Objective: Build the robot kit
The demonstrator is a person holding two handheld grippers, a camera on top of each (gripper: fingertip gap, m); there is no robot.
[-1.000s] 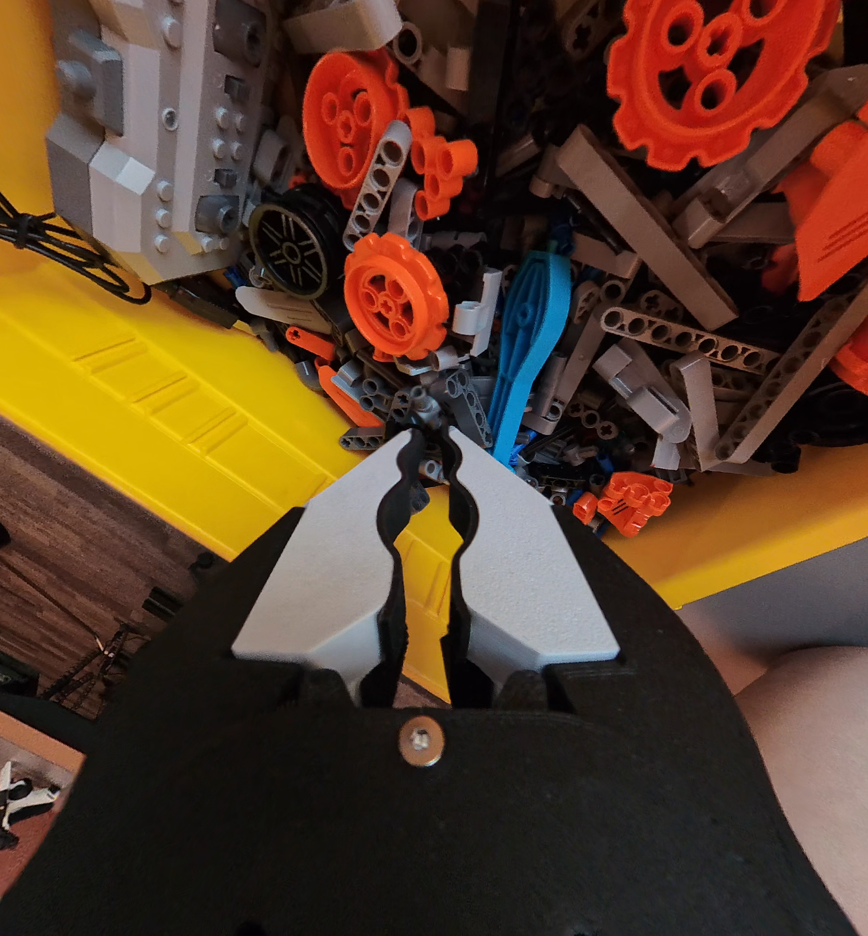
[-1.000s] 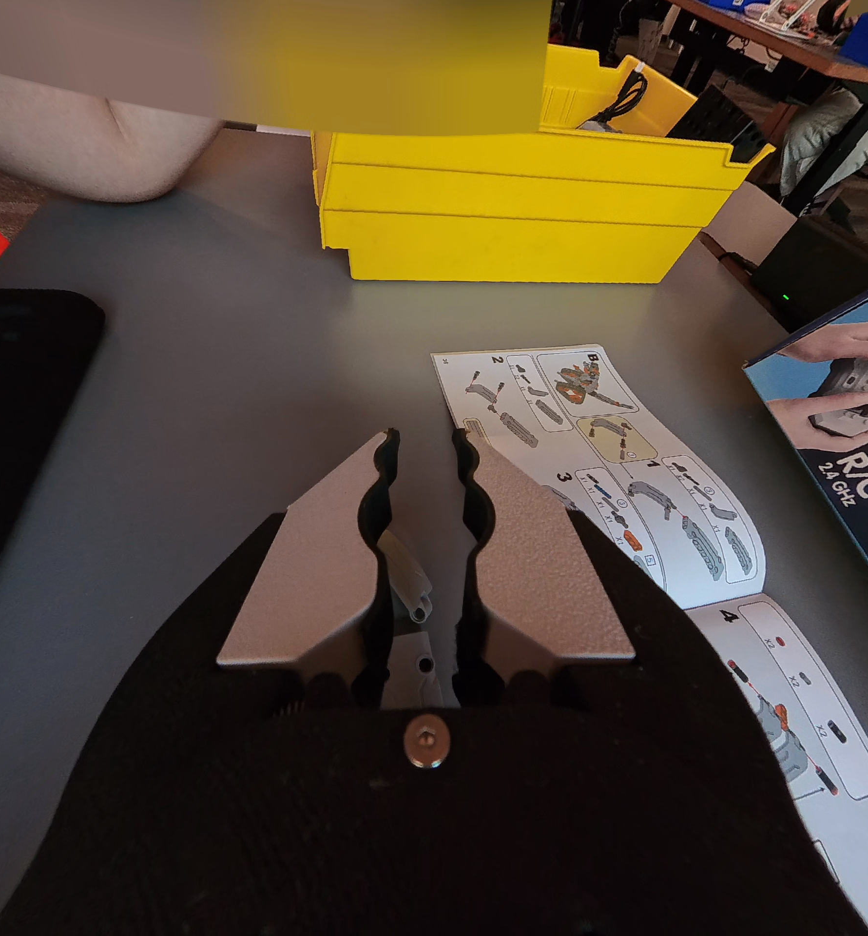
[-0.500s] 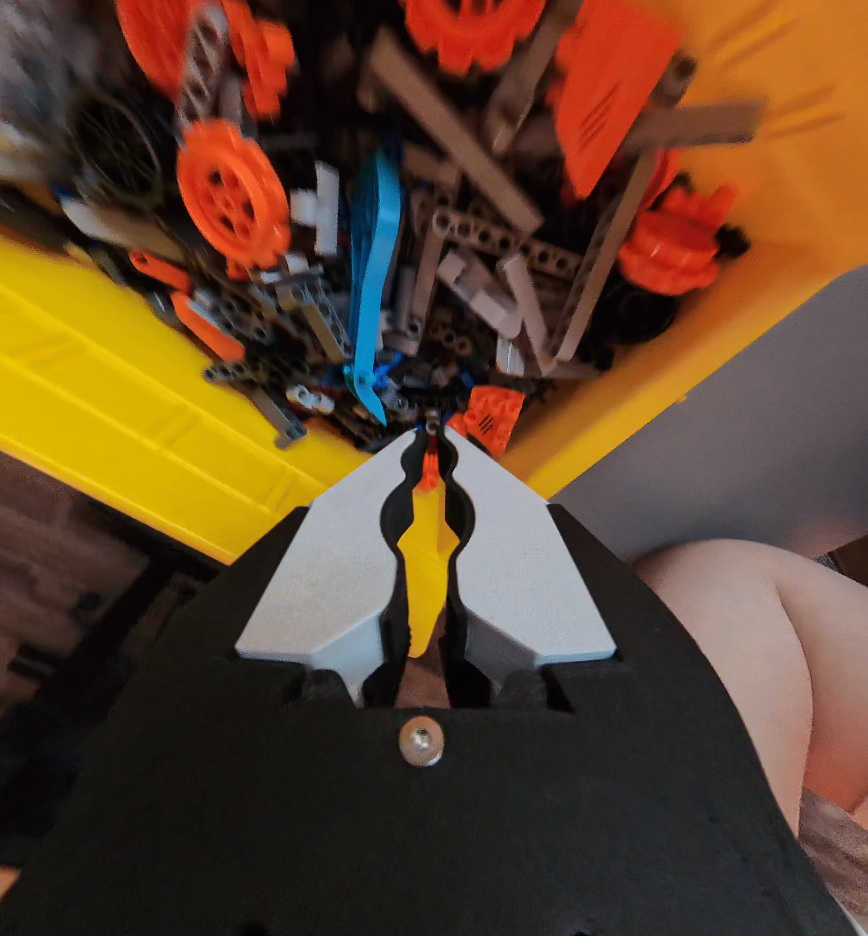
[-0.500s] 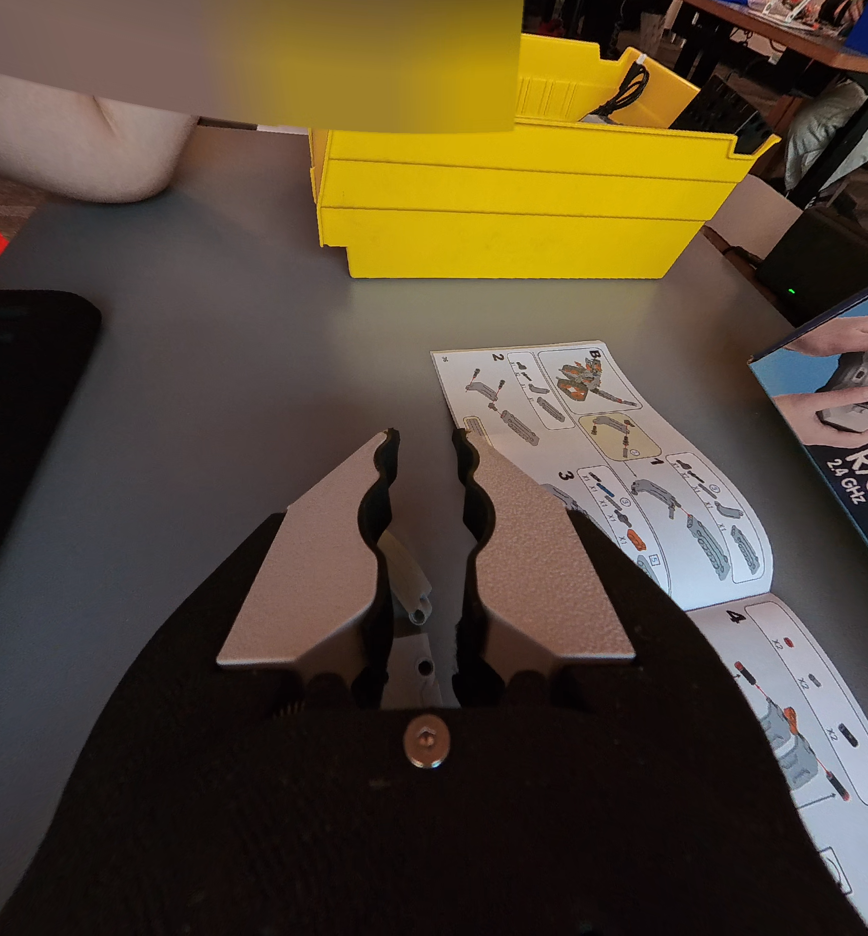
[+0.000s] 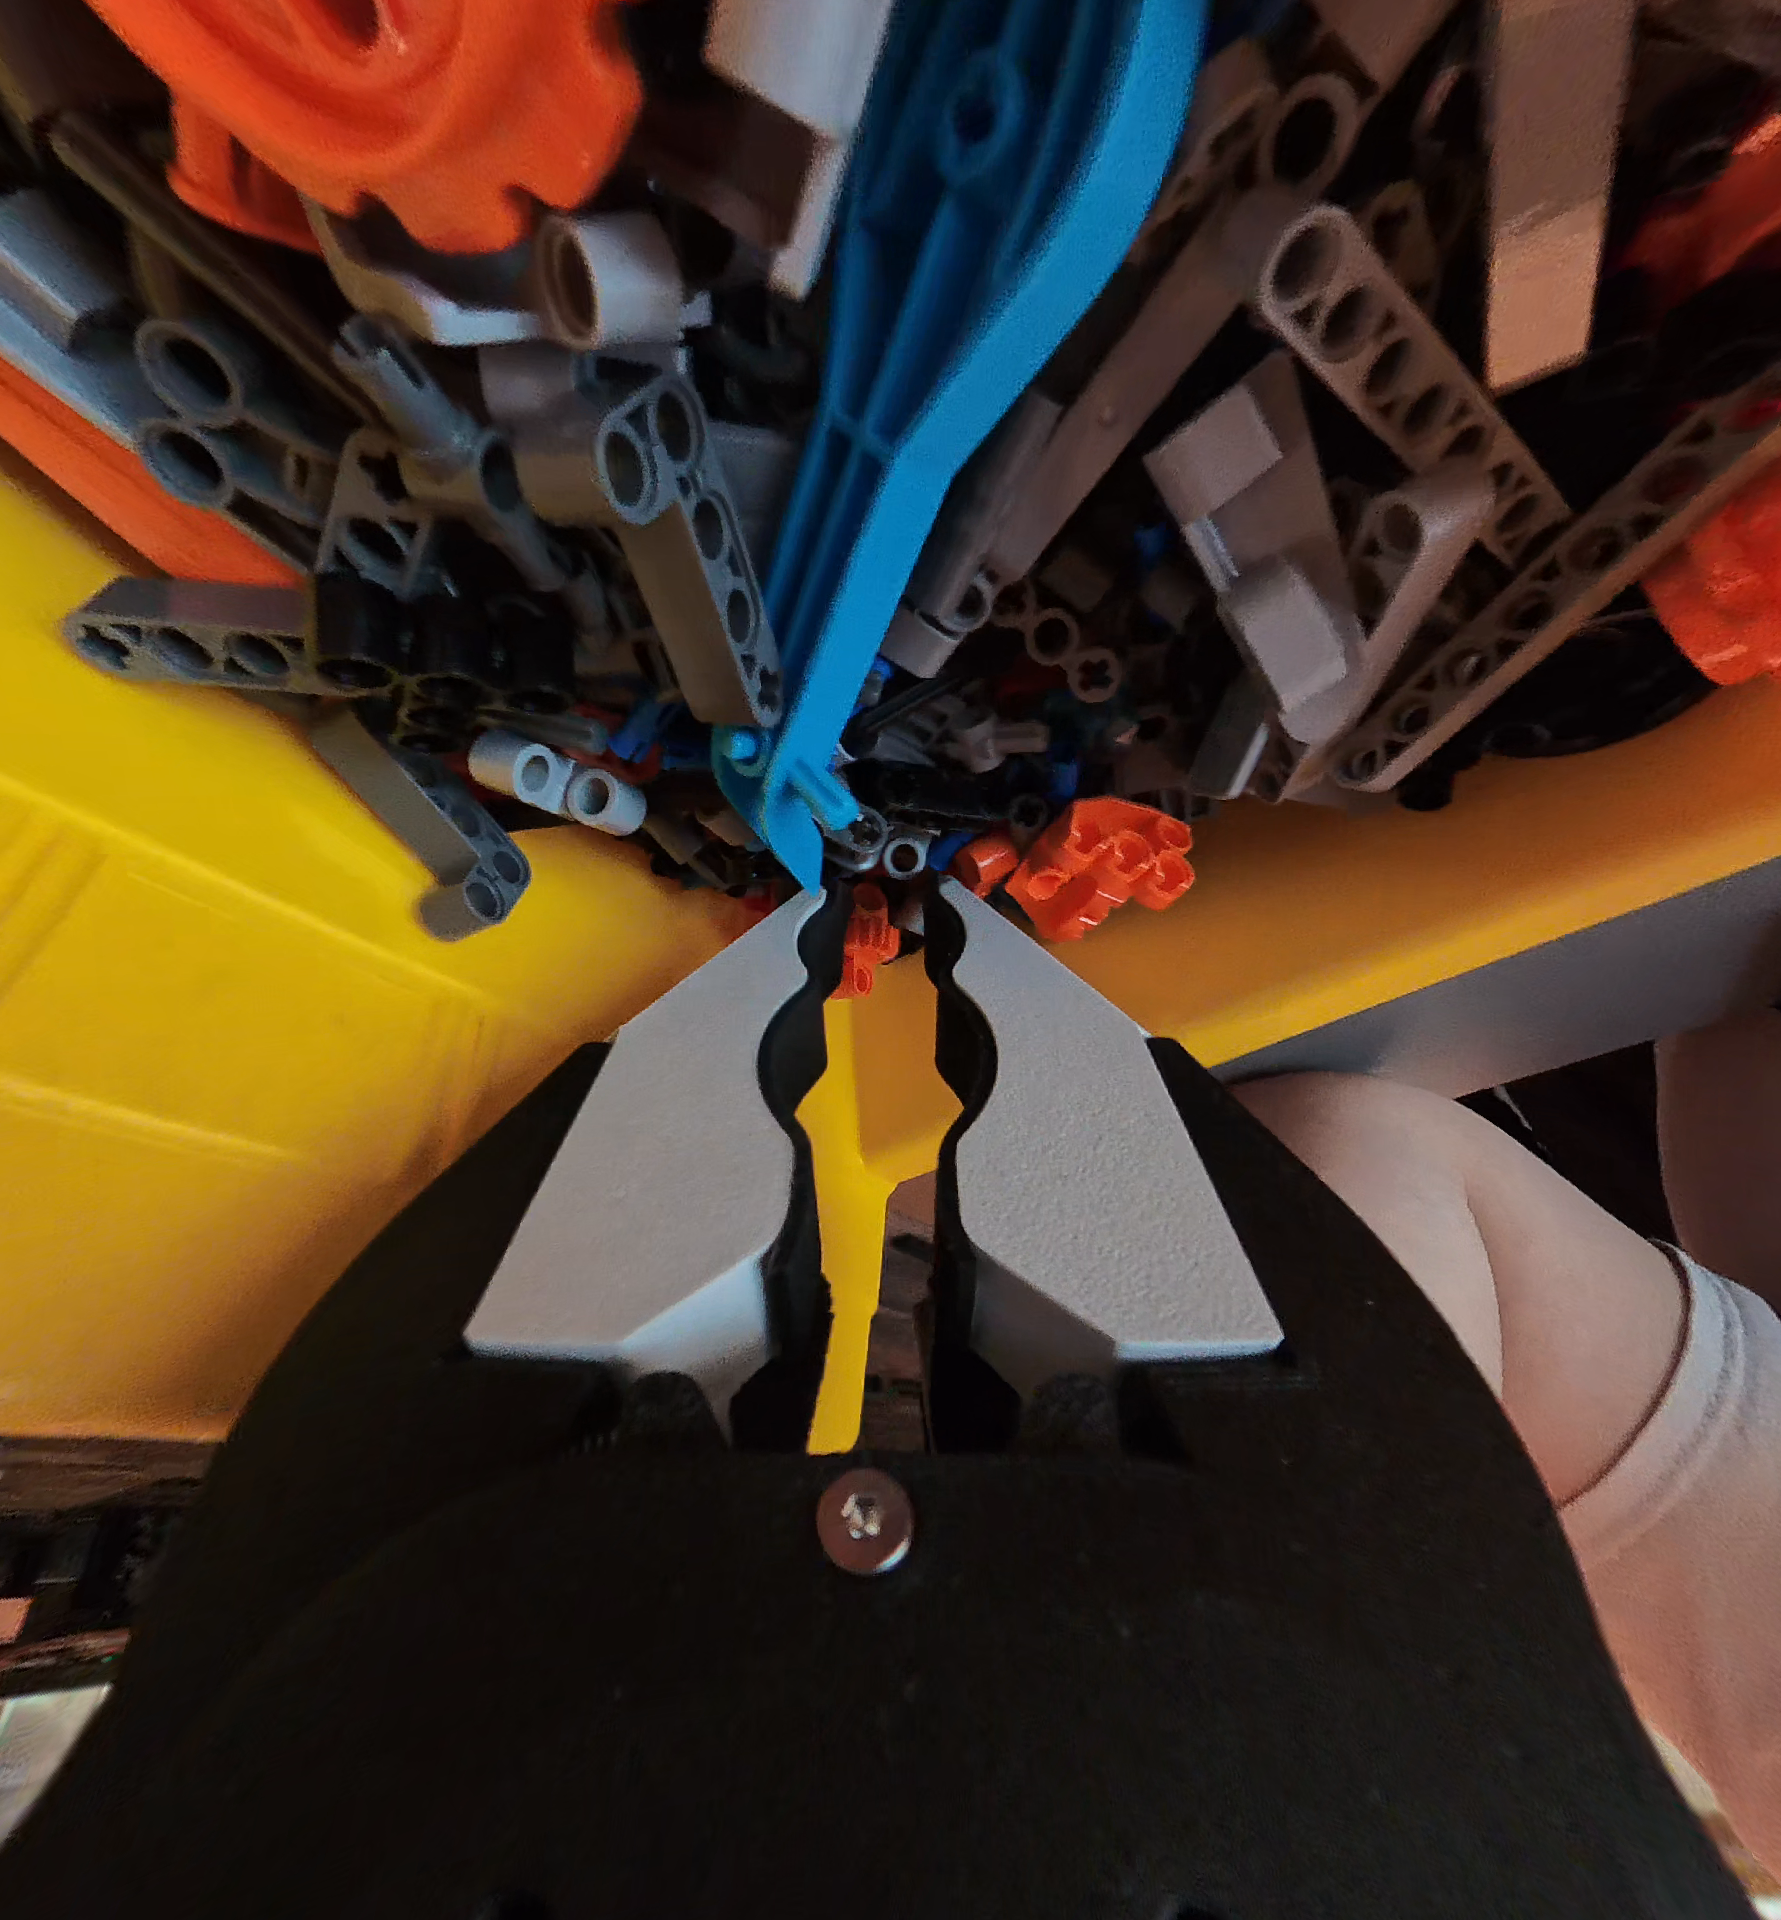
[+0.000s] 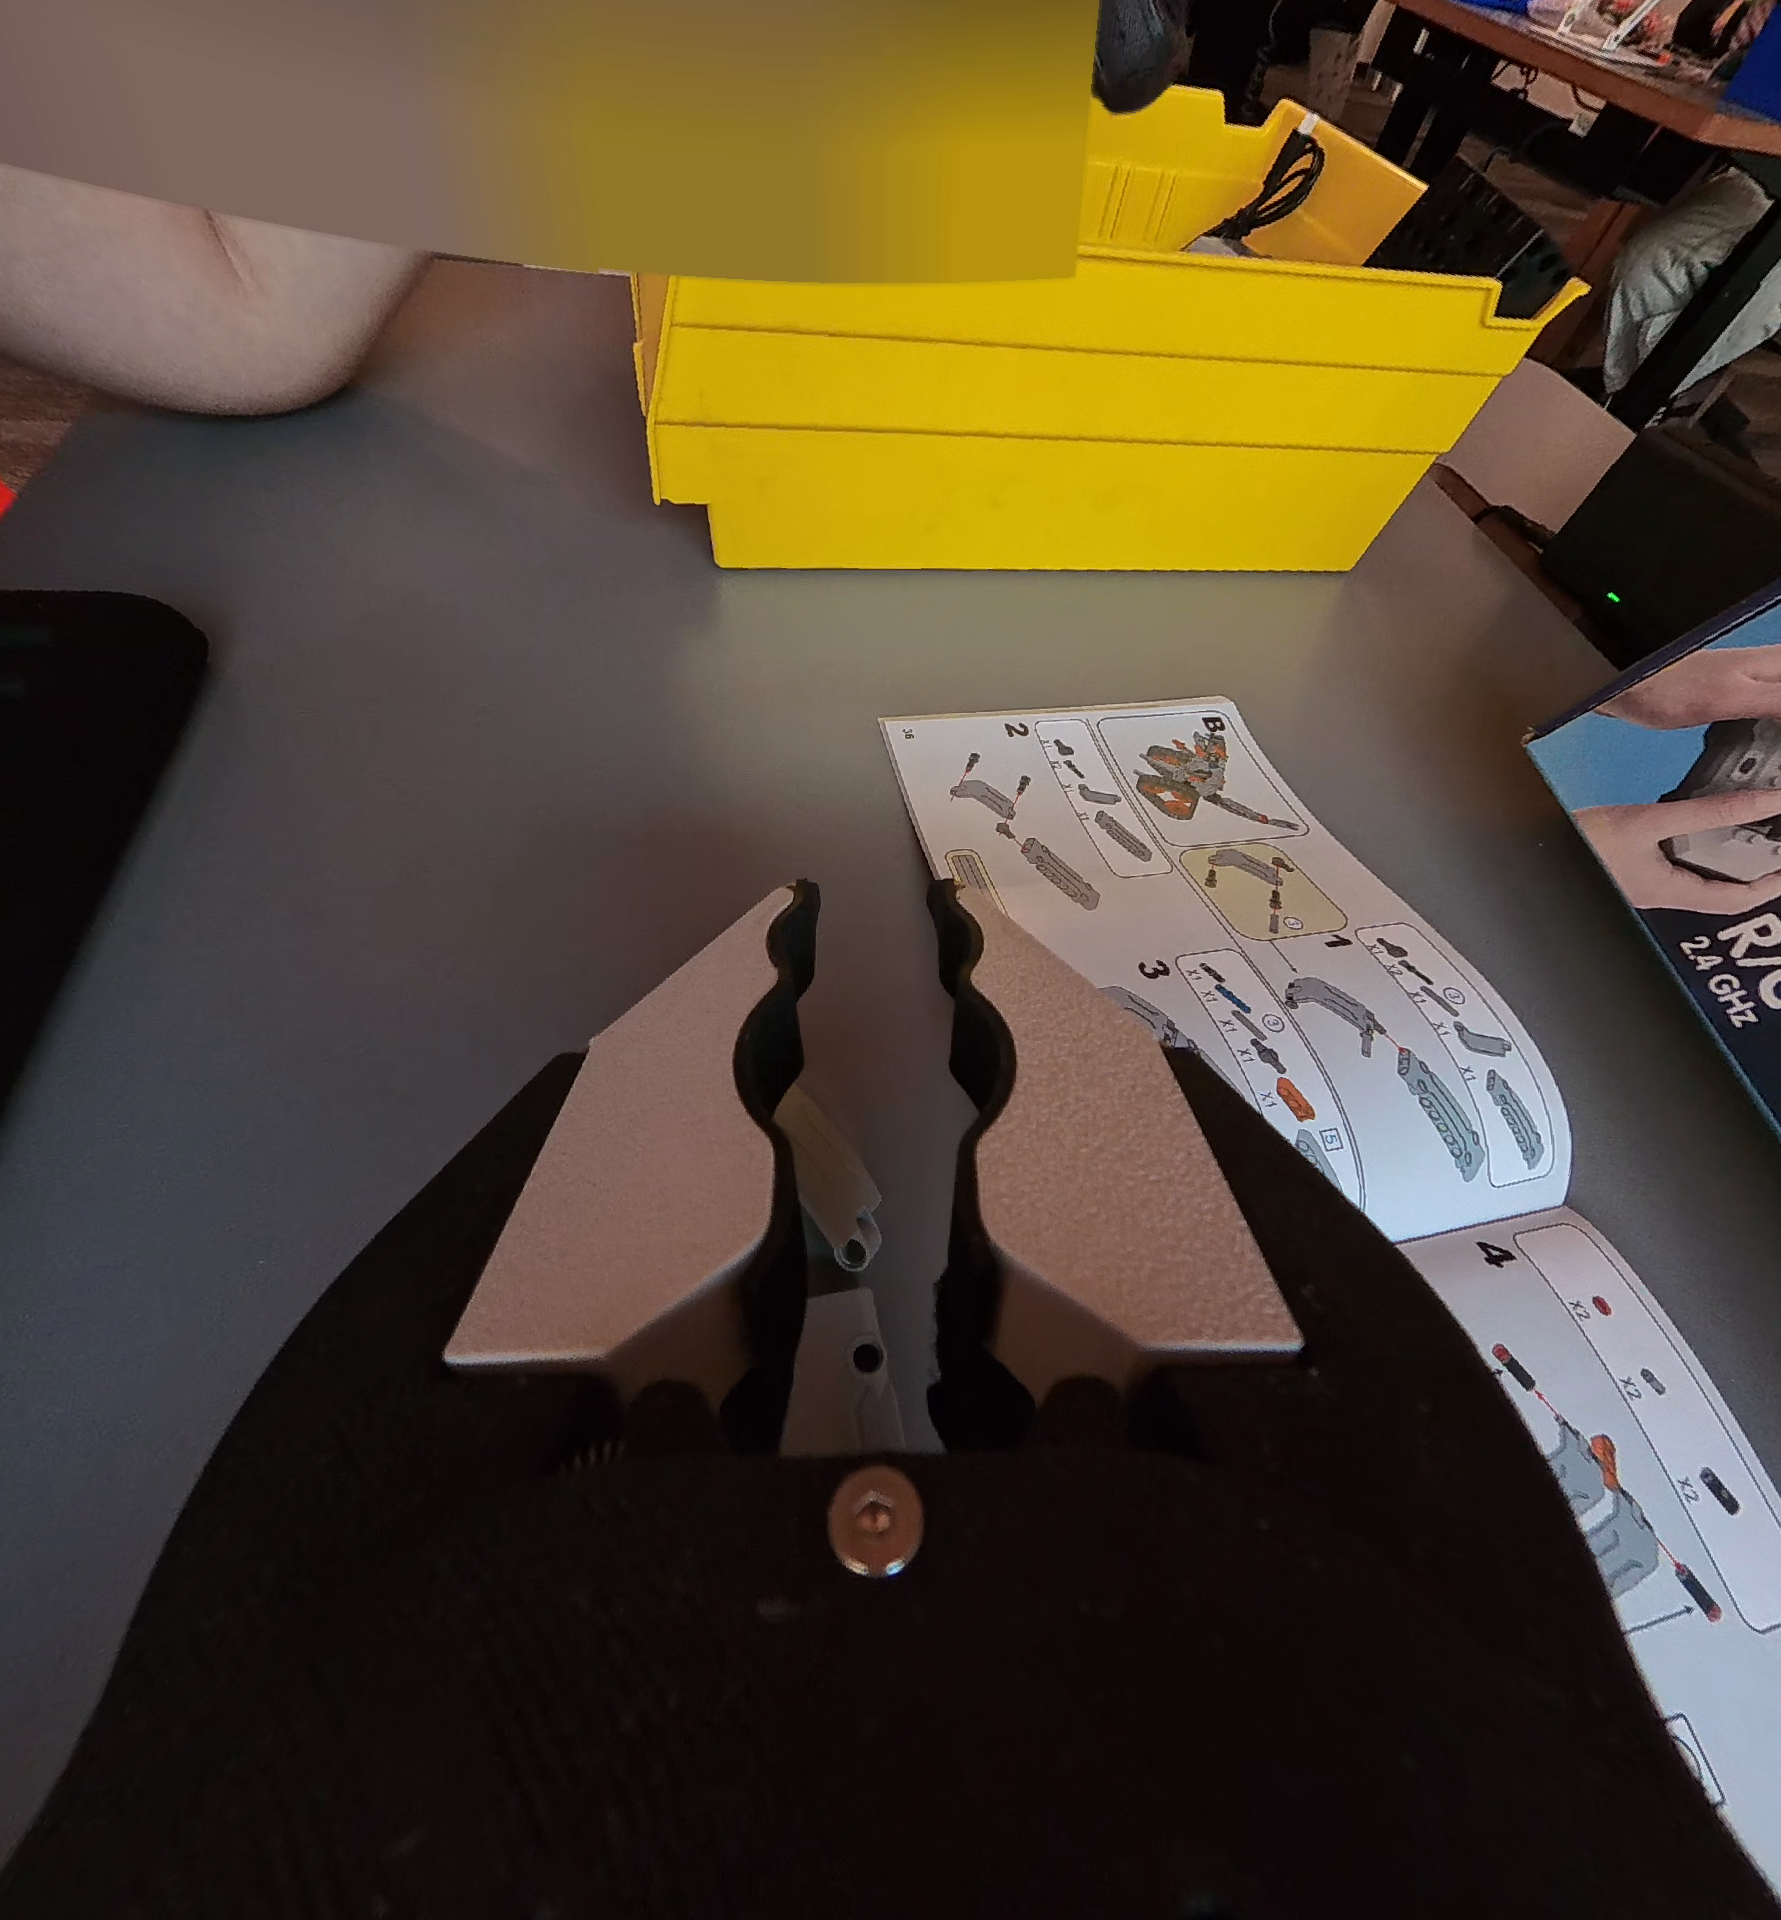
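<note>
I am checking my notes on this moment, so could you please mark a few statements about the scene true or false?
1. The left claw is at the corner of the yellow bin, with a small orange piece between its fingers. True.
2. The long curved piece in the pile is green. False: it is blue.
3. The instruction booklet lies shut. False: it lies open on the grey table.
4. The right claw is open. True.
</note>
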